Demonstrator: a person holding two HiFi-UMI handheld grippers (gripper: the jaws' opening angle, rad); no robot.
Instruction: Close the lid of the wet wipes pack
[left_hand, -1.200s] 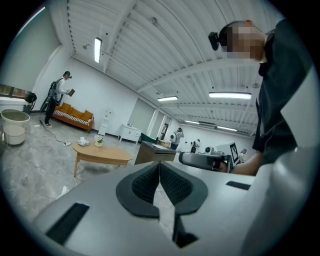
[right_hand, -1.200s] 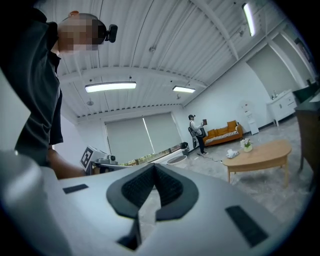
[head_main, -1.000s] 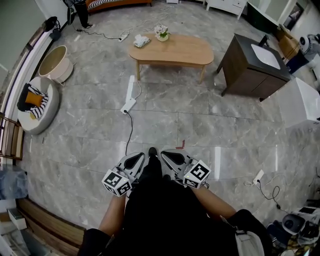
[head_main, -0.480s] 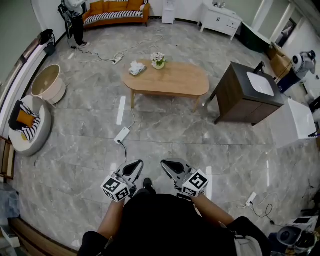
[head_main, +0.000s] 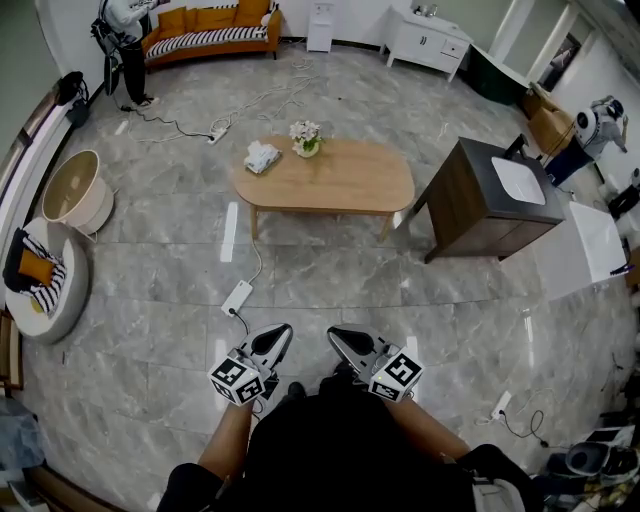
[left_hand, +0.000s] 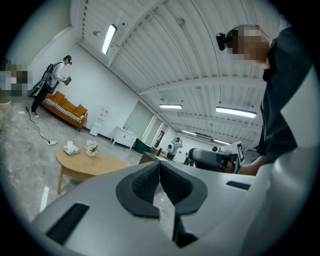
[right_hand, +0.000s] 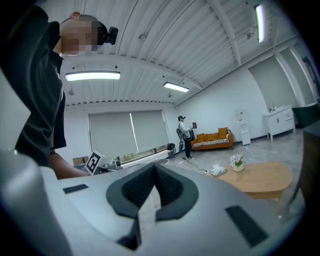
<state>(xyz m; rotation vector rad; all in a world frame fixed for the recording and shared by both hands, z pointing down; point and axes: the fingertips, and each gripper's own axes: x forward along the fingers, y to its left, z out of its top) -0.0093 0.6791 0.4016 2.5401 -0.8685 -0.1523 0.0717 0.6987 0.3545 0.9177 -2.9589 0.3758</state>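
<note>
Plainly, both tools were held low and close to the person's body, well apart from the work. In the head view the left gripper (head_main: 283, 331) sat at about 7 o'clock of the picture's centre and the right gripper (head_main: 335, 335) at about 5 o'clock, side by side and both aimed toward 12 o'clock. Each gripper's own view showed its dark ribbed pads pressed together at the tips, with nothing caught between them.

The wet wipes pack (head_main: 262, 157) lay on the oval wooden table (head_main: 340, 180), which stood at 12 o'clock from the grippers across an open stretch of grey marble floor (head_main: 400, 290). The pack sat near the table's 9 o'clock end, with a small pot of flowers (head_main: 305, 140) just beside it at its 2 o'clock. From this far off I could not tell whether its lid was up or down.

A dark cabinet (head_main: 470, 215) with a white basin stood at the table's 3 o'clock. A white power strip (head_main: 237, 297) lay on the floor at 11 o'clock of the left gripper. An orange sofa (head_main: 210, 35) stood far off at 11 o'clock, and a standing person (head_main: 125, 45) was at its 9 o'clock end.
</note>
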